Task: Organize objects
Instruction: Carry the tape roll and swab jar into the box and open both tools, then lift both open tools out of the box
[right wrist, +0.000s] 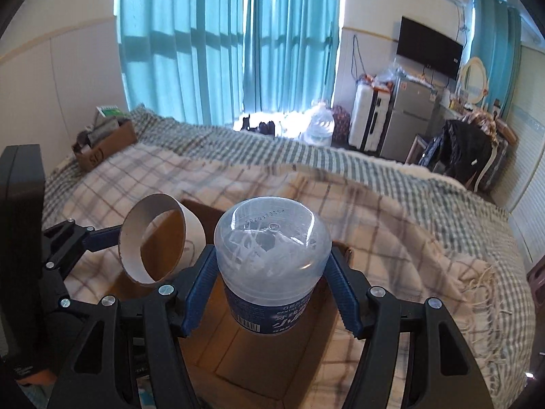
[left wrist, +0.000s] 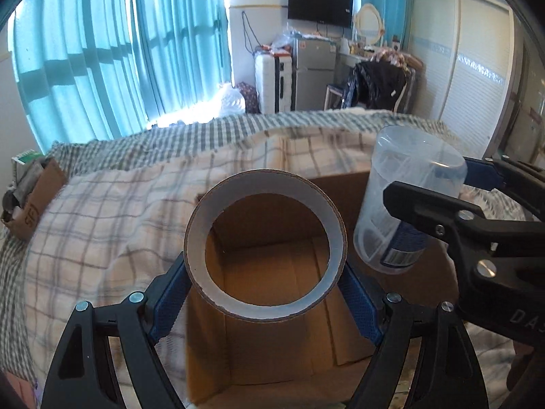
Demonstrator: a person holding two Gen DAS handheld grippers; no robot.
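plaid bed (right wrist: 374, 211), left tongs (left wrist: 265, 293) clamp tape roll (left wrist: 265, 248), right tongs (right wrist: 272, 286) clamp jar (right wrist: 272, 259), barcode right-view only

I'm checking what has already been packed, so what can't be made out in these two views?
- Open brown cardboard box floor: left wrist view, partly hidden by the cardboard tape ring; right wrist view, hidden by the clear plastic jar with blue label.
- Jar label text: right wrist view, too small.
- Small cardboard box contents: too small, blurred.

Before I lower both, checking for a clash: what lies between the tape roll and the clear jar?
Nothing: in the right wrist view a bare gap separates the tape roll from the clear jar, with only the open cardboard box below.
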